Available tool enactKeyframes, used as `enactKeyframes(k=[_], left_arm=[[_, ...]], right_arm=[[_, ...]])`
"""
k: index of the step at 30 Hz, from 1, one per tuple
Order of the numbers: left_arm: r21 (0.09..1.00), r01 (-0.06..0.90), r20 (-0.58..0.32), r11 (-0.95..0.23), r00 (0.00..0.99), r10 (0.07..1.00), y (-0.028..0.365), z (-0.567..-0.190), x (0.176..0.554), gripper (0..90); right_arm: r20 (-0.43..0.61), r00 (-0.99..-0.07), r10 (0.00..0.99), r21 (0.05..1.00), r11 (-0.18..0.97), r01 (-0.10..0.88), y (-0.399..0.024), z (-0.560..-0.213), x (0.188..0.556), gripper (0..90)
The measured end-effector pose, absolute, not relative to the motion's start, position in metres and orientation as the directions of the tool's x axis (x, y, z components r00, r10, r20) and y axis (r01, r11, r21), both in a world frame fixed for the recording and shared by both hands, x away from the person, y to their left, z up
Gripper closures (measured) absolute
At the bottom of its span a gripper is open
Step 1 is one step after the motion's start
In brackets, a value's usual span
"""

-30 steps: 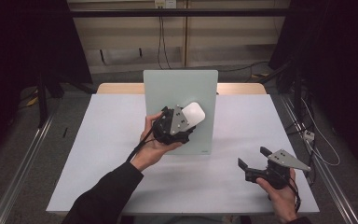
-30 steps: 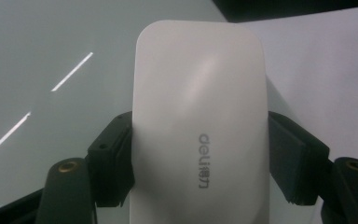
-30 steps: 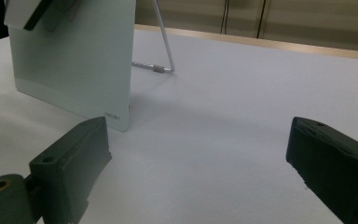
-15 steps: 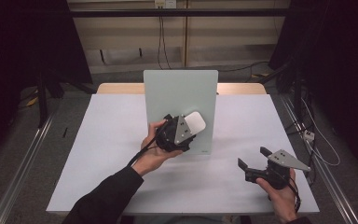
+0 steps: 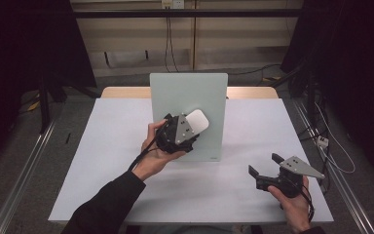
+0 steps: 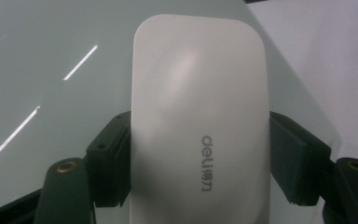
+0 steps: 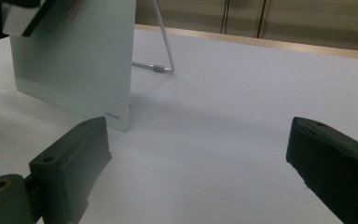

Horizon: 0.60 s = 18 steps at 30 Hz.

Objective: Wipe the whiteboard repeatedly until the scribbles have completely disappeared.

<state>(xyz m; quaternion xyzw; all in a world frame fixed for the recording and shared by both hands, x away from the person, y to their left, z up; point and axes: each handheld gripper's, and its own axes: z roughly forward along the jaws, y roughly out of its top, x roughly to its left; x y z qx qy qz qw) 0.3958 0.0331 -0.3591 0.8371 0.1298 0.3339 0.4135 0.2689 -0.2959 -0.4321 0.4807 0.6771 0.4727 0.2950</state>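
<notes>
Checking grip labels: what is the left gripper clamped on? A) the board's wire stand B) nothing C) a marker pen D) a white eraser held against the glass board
D: in the left gripper view both black pads of the left gripper press the sides of the white eraser, which lies against the glass board.

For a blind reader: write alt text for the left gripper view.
A white eraser with grey lettering is clamped between the left gripper's two black fingers, held against a pale green glass board. A white table shows at upper right.

black grippers [image 5: 268,168], dark sleeve [image 5: 104,207]
</notes>
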Motion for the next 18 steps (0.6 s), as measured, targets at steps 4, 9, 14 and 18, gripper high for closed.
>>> enactKeyframes(k=[4, 9, 14, 18], left_arm=[[0.789, -0.049, 0.454, -0.613, 0.719, 0.527, 0.047, -0.351, 0.4, 30.4], [0.775, -0.06, 0.477, -0.629, 0.71, 0.519, 0.052, -0.359, 0.396, 30.4], [0.732, -0.071, 0.504, -0.677, 0.725, 0.469, 0.052, -0.383, 0.386, 30.3], [0.695, -0.075, 0.509, -0.715, 0.753, 0.416, 0.047, -0.403, 0.377, 30.3]], right_arm=[[0.056, -0.363, 0.93, 0.923, 0.09, 0.373, -0.296, -0.432, 0.269, 6.1], [0.055, -0.362, 0.931, 0.923, 0.091, 0.374, -0.295, -0.432, 0.269, 6.1], [0.054, -0.36, 0.931, 0.923, 0.092, 0.374, -0.296, -0.432, 0.269, 6.1], [0.056, -0.361, 0.931, 0.922, 0.09, 0.376, -0.295, -0.432, 0.269, 6.2]])
